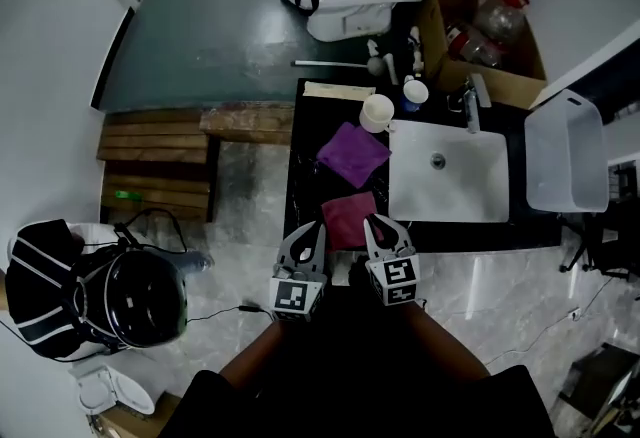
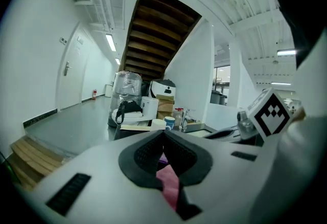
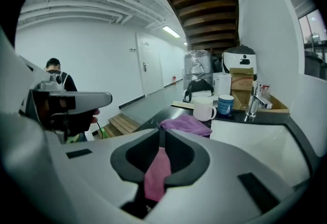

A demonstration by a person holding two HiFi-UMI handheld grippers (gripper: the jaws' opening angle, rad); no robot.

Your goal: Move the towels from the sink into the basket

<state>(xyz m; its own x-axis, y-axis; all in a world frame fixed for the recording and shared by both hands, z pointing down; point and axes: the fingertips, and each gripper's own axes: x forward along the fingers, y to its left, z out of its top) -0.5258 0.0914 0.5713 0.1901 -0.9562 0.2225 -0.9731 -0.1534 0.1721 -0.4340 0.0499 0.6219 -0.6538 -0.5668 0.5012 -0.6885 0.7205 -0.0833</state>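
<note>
A pink towel (image 1: 348,216) lies on the dark counter (image 1: 305,151) near its front edge, left of the white sink (image 1: 450,196), whose basin shows no towel. My left gripper (image 1: 308,232) and right gripper (image 1: 381,226) sit at the towel's near corners. Pink cloth (image 2: 169,182) is pinched in the left gripper (image 2: 163,133), and pink cloth (image 3: 157,172) in the right gripper (image 3: 161,133). A purple towel (image 1: 353,153) lies crumpled further back, also seen in the right gripper view (image 3: 186,125). The white basket (image 1: 565,161) stands right of the sink.
A white mug (image 1: 377,112), a blue mug (image 1: 414,92) and the faucet (image 1: 473,104) stand behind the sink. A cardboard box (image 1: 480,36) of bottles is at the back right. Wooden steps (image 1: 160,161) and a helmet (image 1: 145,298) are on the left floor.
</note>
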